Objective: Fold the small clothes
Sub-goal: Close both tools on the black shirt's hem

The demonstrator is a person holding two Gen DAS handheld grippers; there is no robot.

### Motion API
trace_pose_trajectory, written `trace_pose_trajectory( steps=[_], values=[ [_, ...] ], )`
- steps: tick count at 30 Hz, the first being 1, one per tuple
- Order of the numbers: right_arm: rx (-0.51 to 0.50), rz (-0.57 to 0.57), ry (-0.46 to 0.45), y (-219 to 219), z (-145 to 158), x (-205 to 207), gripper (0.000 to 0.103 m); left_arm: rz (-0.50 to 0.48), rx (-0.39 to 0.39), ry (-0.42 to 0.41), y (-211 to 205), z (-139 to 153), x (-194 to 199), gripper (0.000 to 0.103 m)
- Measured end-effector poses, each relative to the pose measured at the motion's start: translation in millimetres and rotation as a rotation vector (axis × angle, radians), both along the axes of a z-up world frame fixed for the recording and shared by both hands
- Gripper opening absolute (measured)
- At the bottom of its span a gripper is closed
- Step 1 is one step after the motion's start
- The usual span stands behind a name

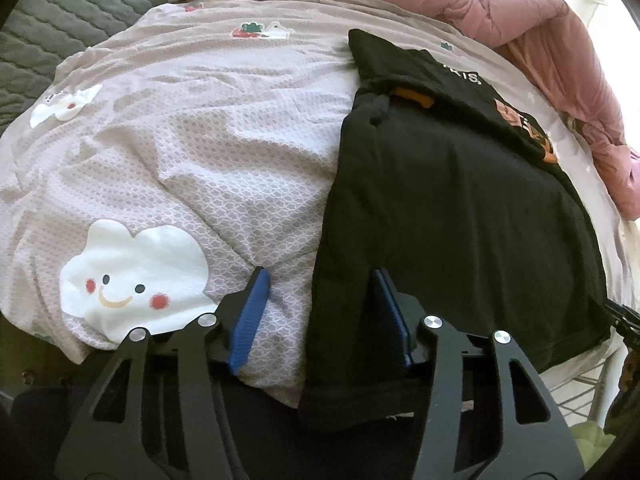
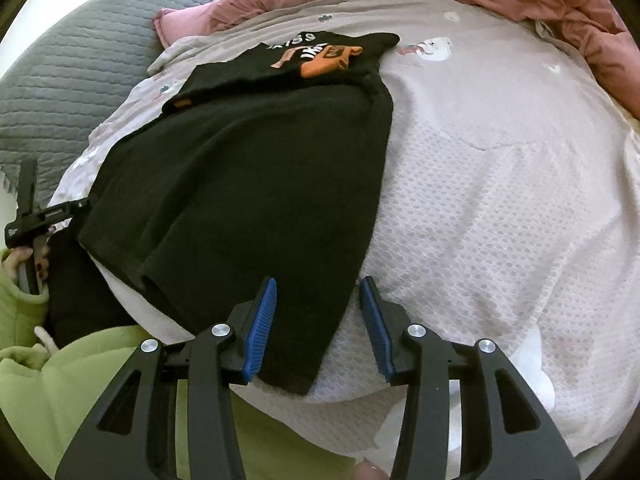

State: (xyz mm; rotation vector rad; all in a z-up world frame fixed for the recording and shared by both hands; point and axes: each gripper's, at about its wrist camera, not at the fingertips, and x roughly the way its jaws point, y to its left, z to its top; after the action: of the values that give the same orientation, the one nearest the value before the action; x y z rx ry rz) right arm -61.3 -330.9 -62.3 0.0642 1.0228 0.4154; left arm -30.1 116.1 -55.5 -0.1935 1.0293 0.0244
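Black knit child's garment (image 1: 448,208) flat on patterned beige quilt (image 1: 224,152), long axis 12-to-6; hem corners between parted, ungripping jaws of left gripper (image 1: 318,280) and right gripper (image 2: 318,286), equally near.

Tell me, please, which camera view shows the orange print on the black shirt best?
The right wrist view: the orange print faces the camera whole, below white lettering on the black shirt. The left wrist view catches it only obliquely at the shirt's far edge.
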Motion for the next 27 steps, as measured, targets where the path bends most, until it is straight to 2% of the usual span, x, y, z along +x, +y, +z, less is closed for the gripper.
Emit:
trace_pose_trajectory(
  steps=[2, 4, 6, 7, 8, 10, 13, 16, 17, 18, 20, 27],
  values=[
    [0.008, 0.005, -0.016, 3.0, 1.3, 0.7, 0.021, 0.001, -0.001, 0.000, 0.0, -0.4, 0.1, 0.046],
    [0.013, 0.009, -0.025, 5.2, 3.2, 1.2, 0.017, 0.000, -0.001, 0.000, -0.1, -0.4, 0.2, 0.046],
    [0.002, 0.019, -0.038, 8.3, 5.2, -0.2, 0.017, 0.002, 0.002, 0.000, 0.0, -0.6, 0.1, 0.046],
    [0.002, 0.026, -0.039, 8.9, 4.4, -0.8, 0.017, 0.004, 0.004, -0.002, 0.0, -0.3, 0.2, 0.042],
    [0.003, 0.028, -0.036, 8.6, 2.9, -0.2, 0.017, 0.002, 0.005, -0.006, -0.5, 0.7, 0.0, 0.032],
    [0.019, 0.030, -0.017, 6.1, -1.8, 1.1, 0.020, -0.017, -0.003, -0.013, -3.0, 2.8, -0.6, 0.021],
    [0.030, 0.029, -0.013, 4.0, -3.9, 2.3, 0.020, -0.028, 0.003, -0.005, -5.9, 1.9, 0.7, 0.021],
    [0.036, 0.032, -0.018, 5.1, -5.1, 3.0, 0.021, -0.022, -0.025, 0.001, -2.6, -0.3, 2.0, 0.022],
    [0.035, 0.035, -0.025, 5.9, -5.0, 2.8, 0.019, -0.023, -0.022, -0.002, -3.2, 0.0, 1.8, 0.022],
    [0.031, 0.036, -0.031, 6.6, -4.3, 2.5, 0.015, -0.024, -0.019, -0.005, -4.2, 0.0, 1.5, 0.020],
    [0.033, 0.038, -0.054, 6.7, -0.4, 0.7, 0.009, -0.031, -0.022, -0.018, -5.8, 2.4, 0.3, 0.005],
    [0.071, 0.053, -0.152, 0.9, 28.5, -3.4, 0.007, -0.023, -0.070, -0.106, -1.8, 33.3, -2.2, 0.003]
  ],
)
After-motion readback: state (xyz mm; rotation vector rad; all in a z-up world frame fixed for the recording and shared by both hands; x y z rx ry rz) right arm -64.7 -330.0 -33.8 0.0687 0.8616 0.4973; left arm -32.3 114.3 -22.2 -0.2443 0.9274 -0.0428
